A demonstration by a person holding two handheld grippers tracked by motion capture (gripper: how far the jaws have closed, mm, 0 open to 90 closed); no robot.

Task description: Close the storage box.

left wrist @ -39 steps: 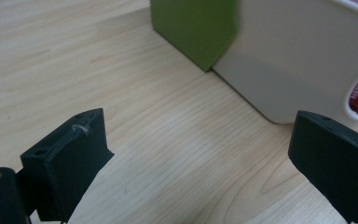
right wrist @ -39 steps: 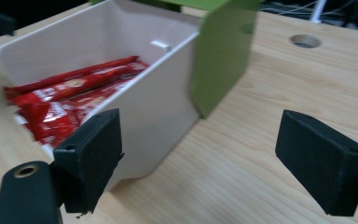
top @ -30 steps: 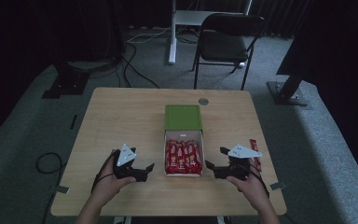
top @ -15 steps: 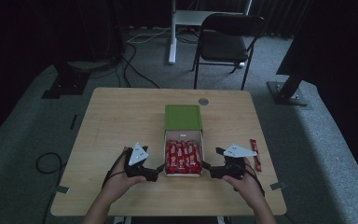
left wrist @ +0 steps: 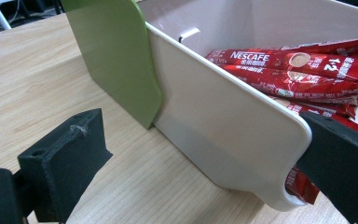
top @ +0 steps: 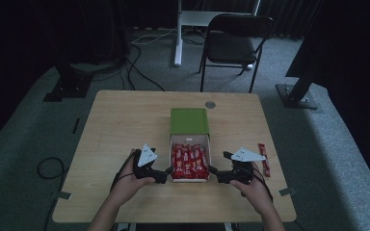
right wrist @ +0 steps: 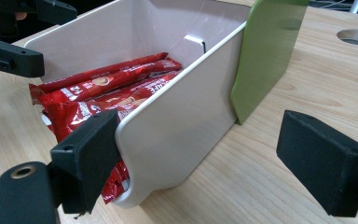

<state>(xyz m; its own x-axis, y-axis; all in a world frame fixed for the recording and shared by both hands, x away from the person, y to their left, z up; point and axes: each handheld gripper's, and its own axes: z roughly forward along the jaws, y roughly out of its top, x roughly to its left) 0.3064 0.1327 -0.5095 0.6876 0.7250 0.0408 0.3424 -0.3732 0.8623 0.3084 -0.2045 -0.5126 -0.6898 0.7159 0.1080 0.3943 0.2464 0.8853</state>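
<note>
Two grippers flank white drawer point(top: 189, 178), sachets point(top: 189, 160) lengthwise, fore-aft.

green lid point(left wrist: 114, 56) cut off at top edge, lower sachets point(left wrist: 307, 74) hidden behind tray wall point(left wrist: 223, 130)

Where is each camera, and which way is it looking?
High view: above the person's side, looking forward and down on the table; forearms, left gripper and right gripper show.
Left gripper view: rides the left gripper, facing the white tray side; its black jaws straddle the wall.
Right gripper view: rides the right gripper, facing the tray's other side.
Shared: tray, green sleeve, red packets.
</note>
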